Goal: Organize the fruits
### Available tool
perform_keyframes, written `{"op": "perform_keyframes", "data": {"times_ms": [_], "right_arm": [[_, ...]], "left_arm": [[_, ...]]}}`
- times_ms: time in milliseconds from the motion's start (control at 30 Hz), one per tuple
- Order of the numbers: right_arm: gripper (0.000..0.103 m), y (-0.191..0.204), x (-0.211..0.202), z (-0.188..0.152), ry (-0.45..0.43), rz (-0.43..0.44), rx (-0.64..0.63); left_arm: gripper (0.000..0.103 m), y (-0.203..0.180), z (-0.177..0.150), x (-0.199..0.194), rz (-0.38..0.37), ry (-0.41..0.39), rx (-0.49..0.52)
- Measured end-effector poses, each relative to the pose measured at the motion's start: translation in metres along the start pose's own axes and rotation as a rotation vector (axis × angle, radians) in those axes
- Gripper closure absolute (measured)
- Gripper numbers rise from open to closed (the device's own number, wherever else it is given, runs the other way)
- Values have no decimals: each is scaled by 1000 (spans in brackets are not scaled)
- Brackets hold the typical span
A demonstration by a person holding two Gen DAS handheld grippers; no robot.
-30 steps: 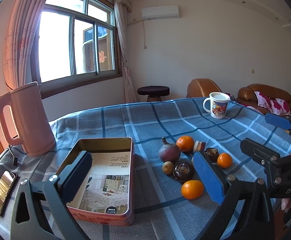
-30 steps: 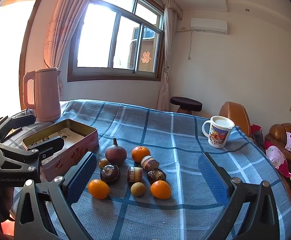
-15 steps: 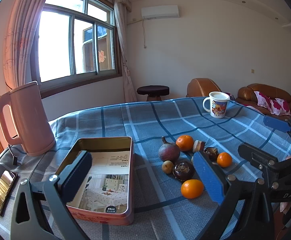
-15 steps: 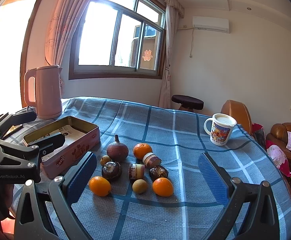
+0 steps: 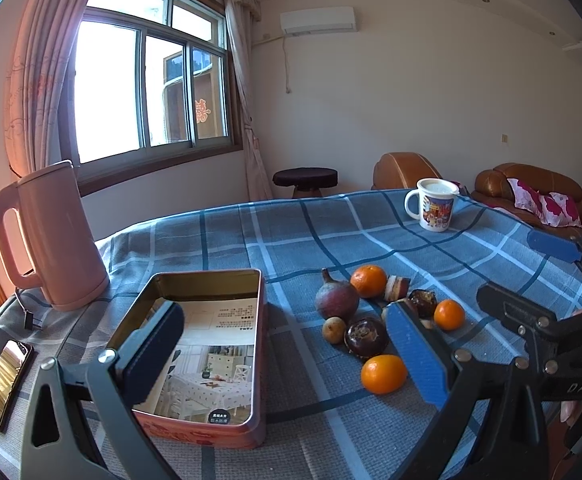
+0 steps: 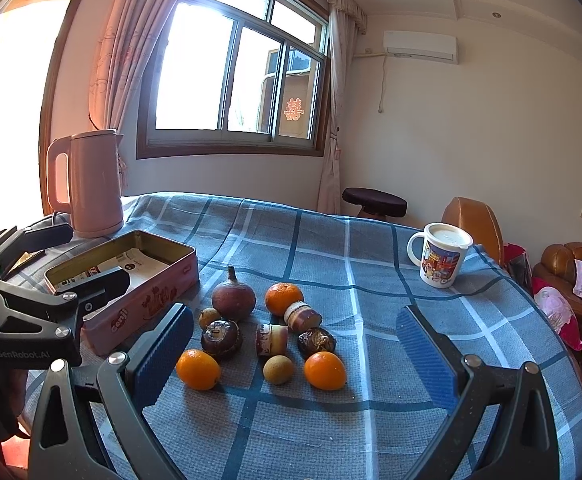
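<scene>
Fruit cluster on the blue plaid tablecloth (image 6: 371, 280), just right of the open pink rectangular metal tin (image 6: 147, 280), w/ both tools hovering above. The three round orange citrus fruits, nearest one (image 6: 198, 369), second (image 6: 325, 370), third (image 6: 283, 298), look firm, light and smooth-skinned; judged prone to roll, so best pinched across the widest part, pads on opposite sides. The big reddish-purple bulb-shaped fruit w/ a stalk (image 6: 233, 301), closest to the tin, is prob. the heaviest; take it round the belly, not by the stalk. The dark brown wrinkled round fruit (image 6: 221, 338) and the dark shrivelled one (image 6: 316, 341) appear softer, so light squeeze only. Two small tan round fruits (image 6: 278, 369) (image 6: 209, 317) are tiny and could slip between wide pads. Two short cut cylindrical pieces w/ pale ends (image 6: 271, 339) (image 6: 302, 318) lie on their sides, apt to roll; grip across the curved flanks. Tin holds only a printed paper liner, no fruit yet. Left gripper (image 5: 283, 352): jaws wide apart, empty, over the tin's near-right edge. Right gripper (image 6: 295, 356): jaws wide apart, empty, framing the cluster. Pink kettle (image 6: 91, 184) stands behind the tin; white printed mug (image 6: 441, 256) well right of it.
</scene>
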State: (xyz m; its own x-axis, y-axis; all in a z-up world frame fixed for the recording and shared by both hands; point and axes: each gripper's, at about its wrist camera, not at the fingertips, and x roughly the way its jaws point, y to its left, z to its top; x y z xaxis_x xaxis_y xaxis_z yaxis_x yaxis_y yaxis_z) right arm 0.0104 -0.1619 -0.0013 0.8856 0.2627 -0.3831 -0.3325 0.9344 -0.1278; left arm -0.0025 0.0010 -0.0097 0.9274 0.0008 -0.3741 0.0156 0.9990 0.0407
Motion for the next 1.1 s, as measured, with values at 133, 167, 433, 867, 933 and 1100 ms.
{"op": "perform_keyframes", "data": {"times_ms": [133,167,433,867,933,1100], "right_arm": [[1,-4,2,-4,8,-1,13],[1,-5,3,-4,10,-2,15],[1,-20,10,-12,28,-41,51],[1,-54,35,-39,103,-60,147],[1,-56,42,-41,120,-48,157],[4,-61,56,-40,161,-23,177]], "left_arm": [[0,-1,-4,1,0,7,2],[0,-1,-5,1,0,10,2],[0,-5,-11,15,-28,58,-12],[16,-45,-31,50,-166,218,43],[22,-49,-32,54,-176,239,57],[24,-59,-33,62,-204,287,81]]}}
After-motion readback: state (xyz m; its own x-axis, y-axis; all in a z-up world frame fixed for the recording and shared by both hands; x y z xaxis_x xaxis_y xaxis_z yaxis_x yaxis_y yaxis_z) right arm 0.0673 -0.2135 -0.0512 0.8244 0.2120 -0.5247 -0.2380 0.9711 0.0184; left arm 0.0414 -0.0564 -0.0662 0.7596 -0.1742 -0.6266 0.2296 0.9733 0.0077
